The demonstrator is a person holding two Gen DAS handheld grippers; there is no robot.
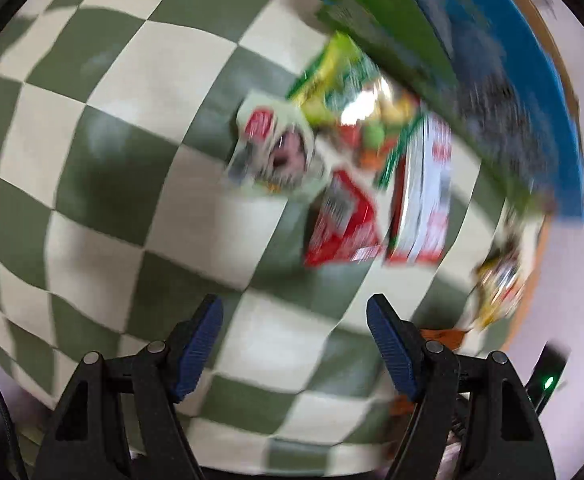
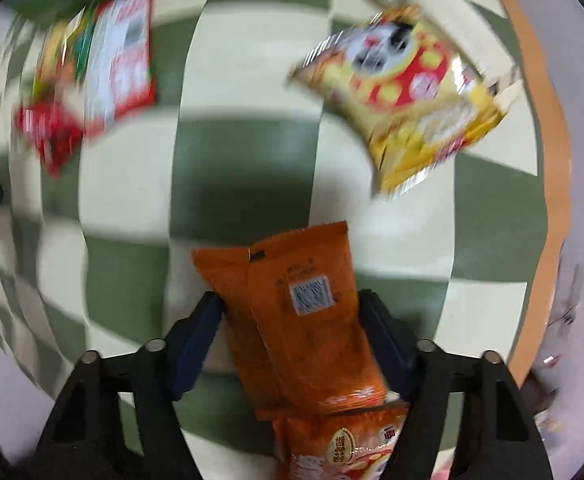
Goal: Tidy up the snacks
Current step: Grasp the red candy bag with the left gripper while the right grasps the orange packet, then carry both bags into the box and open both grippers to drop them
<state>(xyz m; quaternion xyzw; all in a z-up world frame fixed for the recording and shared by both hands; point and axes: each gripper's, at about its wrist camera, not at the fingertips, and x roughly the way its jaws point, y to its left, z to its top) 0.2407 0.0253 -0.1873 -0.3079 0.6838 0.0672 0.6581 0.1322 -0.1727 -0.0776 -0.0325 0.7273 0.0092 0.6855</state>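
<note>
My right tool [image 2: 287, 320] straddles the orange packet [image 2: 300, 312], grip uncertain; left tool [image 1: 294, 340] hangs released. Next I clench, then lift it.

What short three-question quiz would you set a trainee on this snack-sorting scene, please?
1. Which item sits between the jaws of the right gripper? A) a yellow packet B) the orange packet C) a red box
2. True or false: the left gripper has a red box between its jaws.
3. Fill in: the tablecloth has a green and cream ____ pattern.

Key: 1 B; 2 false, its jaws stand open over bare cloth; 3 checked.
</note>
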